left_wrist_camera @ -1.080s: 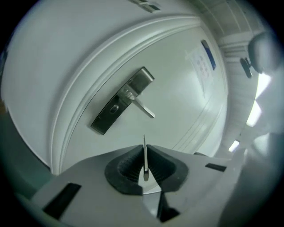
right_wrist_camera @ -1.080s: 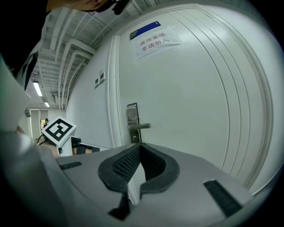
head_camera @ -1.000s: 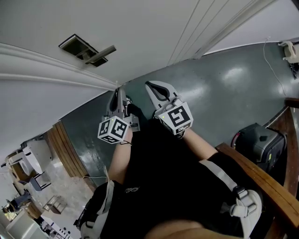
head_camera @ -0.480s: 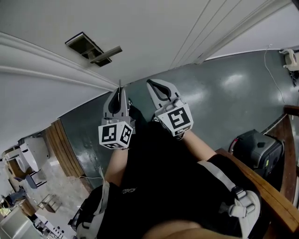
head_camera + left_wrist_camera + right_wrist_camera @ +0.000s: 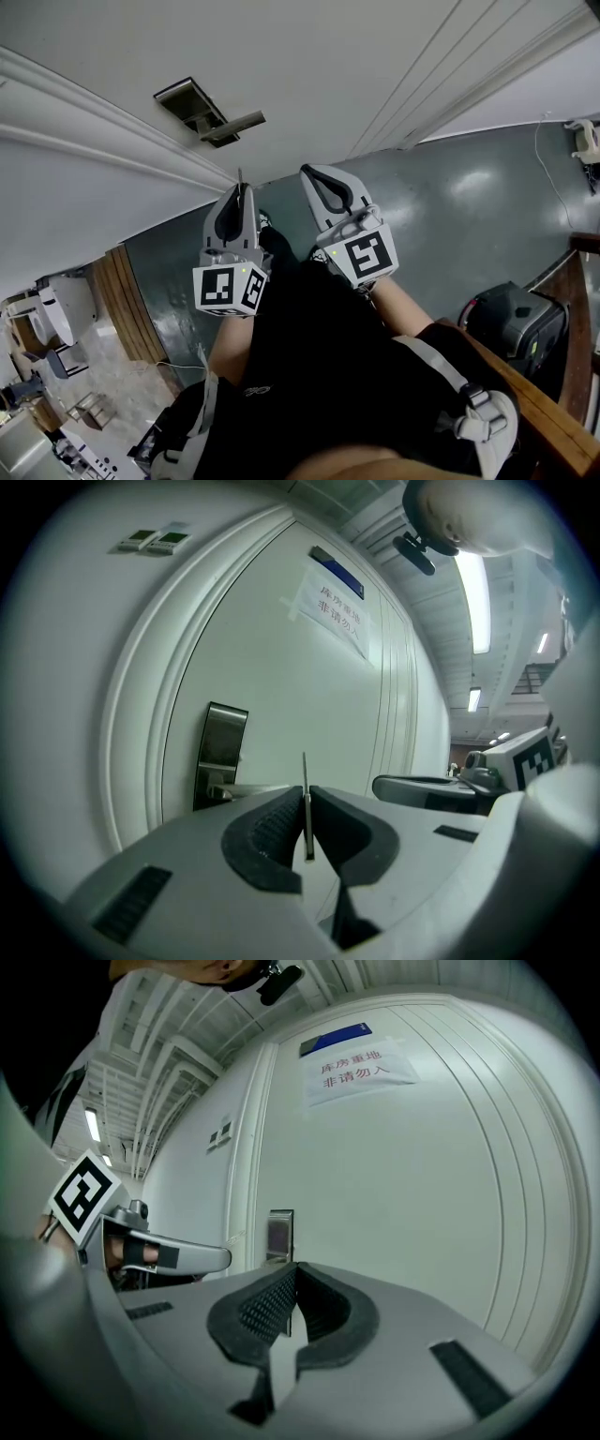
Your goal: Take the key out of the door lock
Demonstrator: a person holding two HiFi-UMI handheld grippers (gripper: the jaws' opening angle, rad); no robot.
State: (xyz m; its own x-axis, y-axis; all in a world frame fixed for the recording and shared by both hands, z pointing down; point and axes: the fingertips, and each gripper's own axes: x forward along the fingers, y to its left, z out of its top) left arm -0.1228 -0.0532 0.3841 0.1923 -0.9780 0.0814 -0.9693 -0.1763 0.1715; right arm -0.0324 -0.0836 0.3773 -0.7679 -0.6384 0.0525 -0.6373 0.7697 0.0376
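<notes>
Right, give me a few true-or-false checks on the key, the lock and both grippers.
1. The left gripper is shut on the key. True.
2. The key sits in the lock. False: it is out, pinched in the left gripper, away from the lock.
3. The right gripper is open. False: its jaws are together with nothing between them.
4. A paper sign hangs on the door. True.
</notes>
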